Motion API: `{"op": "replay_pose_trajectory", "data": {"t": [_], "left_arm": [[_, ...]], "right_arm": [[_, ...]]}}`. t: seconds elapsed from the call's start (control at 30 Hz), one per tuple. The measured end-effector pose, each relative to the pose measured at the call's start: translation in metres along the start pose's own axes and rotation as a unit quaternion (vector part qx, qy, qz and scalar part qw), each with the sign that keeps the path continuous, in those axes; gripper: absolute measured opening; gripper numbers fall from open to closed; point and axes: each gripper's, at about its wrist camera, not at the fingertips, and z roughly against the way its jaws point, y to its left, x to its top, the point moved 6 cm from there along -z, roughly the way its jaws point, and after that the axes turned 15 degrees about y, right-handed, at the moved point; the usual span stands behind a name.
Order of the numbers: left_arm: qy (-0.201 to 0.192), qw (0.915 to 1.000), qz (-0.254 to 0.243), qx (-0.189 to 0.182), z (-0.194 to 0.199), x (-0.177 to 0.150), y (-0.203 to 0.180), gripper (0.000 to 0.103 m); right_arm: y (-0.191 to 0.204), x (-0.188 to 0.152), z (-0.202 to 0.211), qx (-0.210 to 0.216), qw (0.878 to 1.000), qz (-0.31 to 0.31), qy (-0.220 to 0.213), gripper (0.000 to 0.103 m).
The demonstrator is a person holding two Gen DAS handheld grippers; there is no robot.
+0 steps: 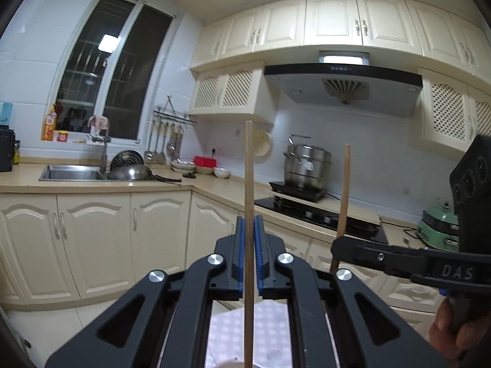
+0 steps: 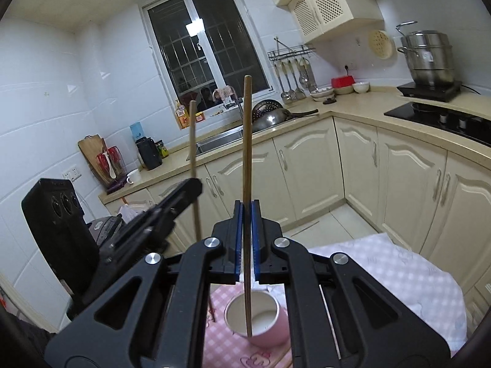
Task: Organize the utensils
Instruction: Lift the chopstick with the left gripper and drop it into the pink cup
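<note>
The left gripper, a black two-finger tool with blue pads, is pinching a slim brown wooden chopstick between its closed fingers, and the stick is standing upright, its top end rising well above the fingertips. The right gripper, built the same way, is clamping a second thin wooden chopstick that is also standing nearly upright. That second stick's lower end is hanging inside the pink round cup with a white interior, which is sitting on a pink-and-white checked tablecloth directly below the right gripper. In the right wrist view, the left gripper and its stick are showing just to the left of the cup; in the left wrist view the right gripper is reaching in from the right edge, held by a person's hand. Farther beyond the cup, cream cabinet doors are running under a beige countertop. On it, farther still, a steel sink is lying below a dark window, and a steel stockpot is standing to the right.
</note>
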Motion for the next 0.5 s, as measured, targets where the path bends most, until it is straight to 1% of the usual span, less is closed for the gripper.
{"op": "replay_pose_trajectory", "data": {"t": [0.1,0.23,0.33,0.37,0.4,0.43,0.47,0.5], "left_arm": [[0.006,0.9999,0.007,0.015,-0.020,-0.013,0.006,0.006],[0.014,0.9993,0.012,0.033,-0.034,-0.033,0.013,0.006],[0.025,0.9985,0.016,0.045,-0.041,-0.047,0.019,0.006],[0.028,0.9983,0.016,0.049,-0.041,-0.052,0.021,0.007],[0.033,0.9977,0.015,0.057,-0.041,-0.055,0.021,0.010],[0.036,0.9974,0.013,0.062,-0.040,-0.057,0.022,0.015],[0.036,0.9970,0.012,0.068,-0.037,-0.058,0.022,0.035],[0.033,0.9964,0.014,0.077,-0.031,-0.059,0.022,0.052]], "right_arm": [[-0.004,-0.004,-0.015,-0.005,1.000,0.001,0.003,0.006],[-0.012,-0.014,-0.035,-0.003,1.000,-0.005,0.024,0.006],[-0.018,-0.025,-0.052,0.009,0.998,-0.007,0.054,0.006],[-0.022,-0.029,-0.056,0.013,0.998,-0.009,0.062,0.007],[-0.025,-0.031,-0.060,0.015,0.997,-0.013,0.069,0.008],[-0.030,-0.034,-0.062,0.021,0.997,-0.021,0.075,0.016],[-0.034,-0.034,-0.061,0.026,0.997,-0.026,0.074,0.046],[-0.038,-0.034,-0.059,0.030,0.997,-0.033,0.067,0.068]]}}
